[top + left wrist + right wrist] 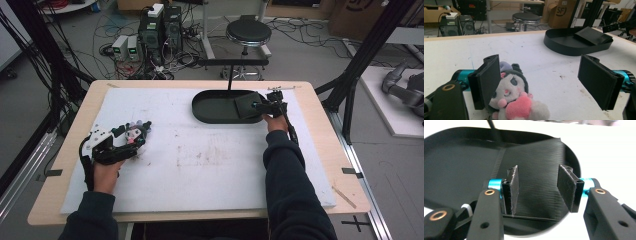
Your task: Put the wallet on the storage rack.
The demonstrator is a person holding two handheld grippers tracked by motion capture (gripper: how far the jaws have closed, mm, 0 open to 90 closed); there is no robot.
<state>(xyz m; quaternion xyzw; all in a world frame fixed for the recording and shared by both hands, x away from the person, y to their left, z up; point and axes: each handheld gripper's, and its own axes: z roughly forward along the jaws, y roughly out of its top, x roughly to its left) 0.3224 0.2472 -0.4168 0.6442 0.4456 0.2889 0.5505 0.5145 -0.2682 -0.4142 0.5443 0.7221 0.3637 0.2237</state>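
Left gripper [541, 82] held low over white mat [200, 165], jaws spread wide; plush toy [516, 100] lying between them, pressed against one pad, ungripped. Right gripper [537, 186] parted too, poised above ramp insert [534, 162] inside black oval tray [205, 107].

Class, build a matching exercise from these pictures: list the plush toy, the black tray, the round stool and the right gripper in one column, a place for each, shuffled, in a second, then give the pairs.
1 plush toy
2 black tray
3 round stool
4 right gripper

A on the floor beyond the table
B open, above the tray's right end
C between the open left gripper's jaws
D on the table's far side

Pairs: 1-C, 2-D, 3-A, 4-B
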